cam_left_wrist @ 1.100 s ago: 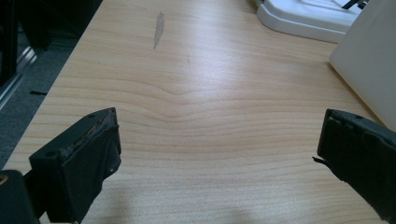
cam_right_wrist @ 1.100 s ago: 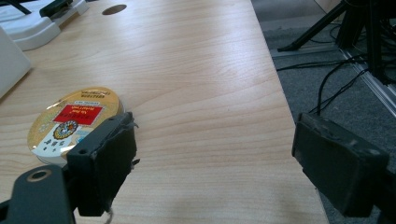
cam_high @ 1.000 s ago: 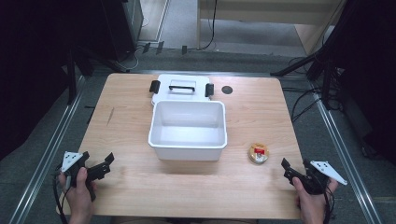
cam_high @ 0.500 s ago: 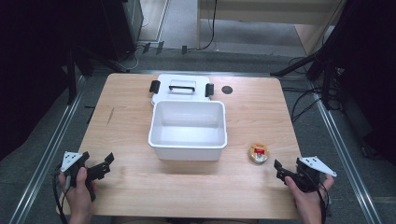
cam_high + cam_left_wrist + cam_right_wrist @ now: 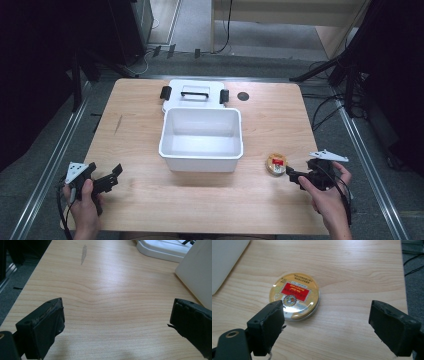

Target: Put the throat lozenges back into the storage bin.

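Tin (image 5: 276,164) lies flat on the worktop (image 5: 150,200), right of the white tub (image 5: 201,160), just left of my right claw (image 5: 290,175). Right gripper view: my jaws gape, empty, tin (image 5: 294,296) beyond them. Left gripper view: my left claw (image 5: 115,322) gapes over bare wood.

From above my near edge, the high view looks forward and down over the whole table (image 5: 140,110). My gripper views skim its wood close up, both catching the white bin (image 5: 197,272).

The right claw (image 5: 291,176) has moved up close to the tin (image 5: 276,164).
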{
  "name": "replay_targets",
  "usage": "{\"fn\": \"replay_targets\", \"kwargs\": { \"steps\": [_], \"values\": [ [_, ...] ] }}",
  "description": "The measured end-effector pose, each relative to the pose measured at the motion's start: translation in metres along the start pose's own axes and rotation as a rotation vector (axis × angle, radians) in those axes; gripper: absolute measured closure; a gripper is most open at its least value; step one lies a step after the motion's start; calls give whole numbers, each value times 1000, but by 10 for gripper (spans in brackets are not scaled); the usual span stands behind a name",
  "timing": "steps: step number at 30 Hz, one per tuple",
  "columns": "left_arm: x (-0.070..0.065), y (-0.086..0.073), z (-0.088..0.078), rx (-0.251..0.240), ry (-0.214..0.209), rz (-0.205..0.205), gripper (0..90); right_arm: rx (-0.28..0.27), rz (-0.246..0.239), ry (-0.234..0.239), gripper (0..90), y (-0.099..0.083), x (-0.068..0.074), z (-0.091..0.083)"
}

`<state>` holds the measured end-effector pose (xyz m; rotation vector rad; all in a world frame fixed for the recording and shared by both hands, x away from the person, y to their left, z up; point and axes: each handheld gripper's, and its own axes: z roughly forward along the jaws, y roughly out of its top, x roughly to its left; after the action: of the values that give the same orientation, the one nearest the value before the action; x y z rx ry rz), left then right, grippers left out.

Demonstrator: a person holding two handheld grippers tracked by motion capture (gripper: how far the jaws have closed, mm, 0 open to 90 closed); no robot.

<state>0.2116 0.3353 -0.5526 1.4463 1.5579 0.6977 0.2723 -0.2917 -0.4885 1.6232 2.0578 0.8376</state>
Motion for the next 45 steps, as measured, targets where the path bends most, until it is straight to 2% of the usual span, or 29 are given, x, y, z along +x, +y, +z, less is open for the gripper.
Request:
{"fn": "replay_targets", "kwargs": {
  "steps": [8, 9, 10, 11, 12, 13, 17, 18, 19, 20, 23, 27, 30, 32, 38, 45],
  "values": [
    [0, 0, 0, -2, -6, -9, 0, 151, -119, 1, 135, 19, 13, 6],
    [1, 0, 0, -1, -7, -10, 0, 196, -153, 10, 133, 22, 17, 8],
    [1, 0, 0, 0, -8, -10, 0, 196, -153, 10, 133, 22, 17, 8],
    [1, 0, 0, 0, -9, -11, 0, 223, -164, 14, 131, 24, 19, 9],
    [1, 0, 0, 1, -10, -11, 0, 265, -199, 24, 122, 28, 24, 11],
    [1, 0, 0, 0, -11, -13, 0, 265, -199, 24, 122, 28, 24, 11],
    [1, 0, 0, 1, -13, -16, 0, 362, -252, 19, 53, 39, 34, 19],
    [1, 0, 0, 1, -13, -18, 0, 362, -252, 19, 53, 39, 34, 19],
    [1, 0, 1, 0, -14, -18, 0, 399, -268, 26, 32, 44, 39, 22],
    [1, 0, 1, 0, -15, -19, 0, 399, -268, 26, 32, 44, 39, 22],
    [2, 0, 1, -1, -17, -20, 0, 461, -303, 36, 8, 50, 47, 28],
    [2, 0, 1, 0, -18, -20, 0, 493, -300, 23, 7, 56, 49, 33],
    [2, 0, 1, 0, -19, -21, 0, 521, -280, 25, 13, 61, 48, 39],
    [2, 0, 1, 0, -19, -22, 0, 538, -257, 21, 49, 65, 48, 43],
    [2, 0, 1, 1, -19, -21, 0, 589, -245, 13, 37, 74, 51, 52],
    [2, 0, 1, 2, -22, -23, 0, 604, -170, -19, 40, 82, 47, 66]
  ]
}}
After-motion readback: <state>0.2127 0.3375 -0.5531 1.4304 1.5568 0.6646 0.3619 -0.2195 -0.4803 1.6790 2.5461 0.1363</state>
